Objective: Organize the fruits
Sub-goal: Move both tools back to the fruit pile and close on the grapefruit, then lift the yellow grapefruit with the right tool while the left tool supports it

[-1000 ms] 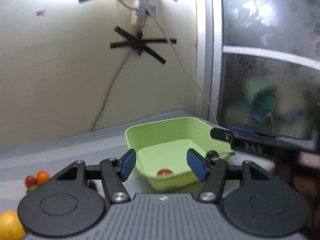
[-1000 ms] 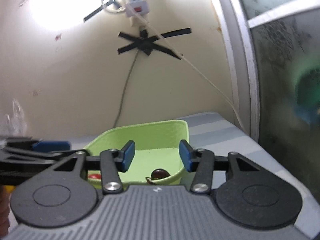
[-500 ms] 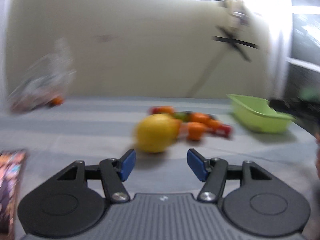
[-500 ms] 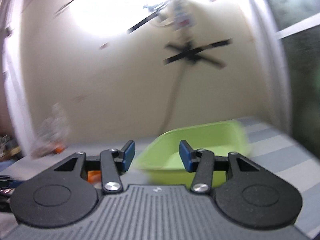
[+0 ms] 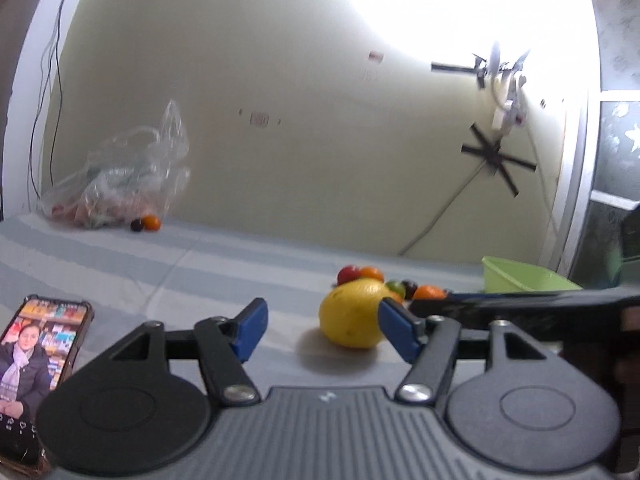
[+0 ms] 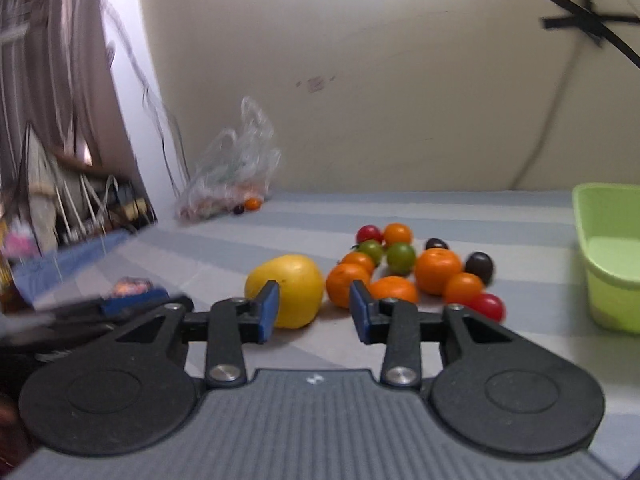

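A: How did the left gripper (image 5: 322, 326) stand?

B: Its blue fingers (image 5: 250, 328) were apart and widening, with nothing pressed between them. The lemon (image 5: 352, 314) lay on the striped surface (image 5: 224, 276) just past the right-side finger, not gripped.

A: And the right gripper (image 6: 313, 307)?

B: Its fingers (image 6: 267, 306) stood at a moderate gap and were narrowing, empty. Beyond them the lemon sat behind the left-side finger, and an orange (image 6: 346, 288) sat behind the right-side one.

A: Where was the rest of the fruit?

B: Bunched in a pile (image 6: 424, 268) right of the lemon: oranges, small red, green and dark round fruits, many touching. The green bin (image 6: 608, 256) stood well right of the pile.

A: Anything farther out?

B: A clear bag (image 5: 120, 176) leaned at the wall, with an orange fruit and a dark fruit just beside it. A phone (image 5: 36, 364) lay at the near left, screen lit. In the left view the right gripper's black arm crossed in from the right, above the pile.
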Tool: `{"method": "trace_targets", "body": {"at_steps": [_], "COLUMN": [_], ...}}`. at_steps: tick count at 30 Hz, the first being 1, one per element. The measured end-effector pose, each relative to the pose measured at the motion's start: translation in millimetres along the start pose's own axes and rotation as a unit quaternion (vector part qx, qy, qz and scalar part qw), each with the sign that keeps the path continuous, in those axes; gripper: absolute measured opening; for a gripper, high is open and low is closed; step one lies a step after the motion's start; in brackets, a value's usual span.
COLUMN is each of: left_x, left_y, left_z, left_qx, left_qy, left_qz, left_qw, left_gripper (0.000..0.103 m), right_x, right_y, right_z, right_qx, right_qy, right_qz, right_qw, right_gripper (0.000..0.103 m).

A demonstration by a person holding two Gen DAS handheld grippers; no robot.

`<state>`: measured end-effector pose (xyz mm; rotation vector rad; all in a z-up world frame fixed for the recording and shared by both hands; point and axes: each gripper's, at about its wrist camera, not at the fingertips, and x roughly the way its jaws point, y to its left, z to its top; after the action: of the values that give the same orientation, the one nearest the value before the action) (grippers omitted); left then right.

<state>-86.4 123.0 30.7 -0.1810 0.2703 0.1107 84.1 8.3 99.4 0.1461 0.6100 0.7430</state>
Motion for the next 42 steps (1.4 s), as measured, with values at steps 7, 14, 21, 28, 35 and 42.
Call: {"method": "trace_targets", "body": {"at_steps": [7,14,21,28,35,42], "left_x": [-6,-4,-8,-10,-10,-9], "left_y": [7,24,25,23,23,20], "left_z": [0,-1,-3,-3,-3,-3], "left_qx": [-0.018,-0.068,-0.070,-0.065,-0.066,-0.060], "left_qy": [-0.022,-0.021,-0.037,-0.045,-0.045,-0.039], "left_qz": [-0.017,-0.025,-0.018,-0.018,-0.017,-0.021], "left_qw": [0.9994,0.9972,0.9967,0.9967,0.9966,0.9972], "left_gripper": [0.067,0.070,0.072,0.077,0.077,0.077], "right_x": [35,53,63,75,75,41], "right_y": [22,29,37,50,55,40], "right_z": [4,0,-2,-4,-5,-4], "right_qx": [-0.049,-0.057,-0.071,-0.104,-0.116,-0.106], "right_qy": [0.007,0.010,0.014,0.039,0.043,0.066], "right_qz": [-0.030,-0.050,-0.049,-0.037,-0.035,-0.041], "right_qw": [0.998,0.997,0.996,0.993,0.992,0.991], "right_gripper": [0.067,0.070,0.072,0.069,0.064,0.064]}}
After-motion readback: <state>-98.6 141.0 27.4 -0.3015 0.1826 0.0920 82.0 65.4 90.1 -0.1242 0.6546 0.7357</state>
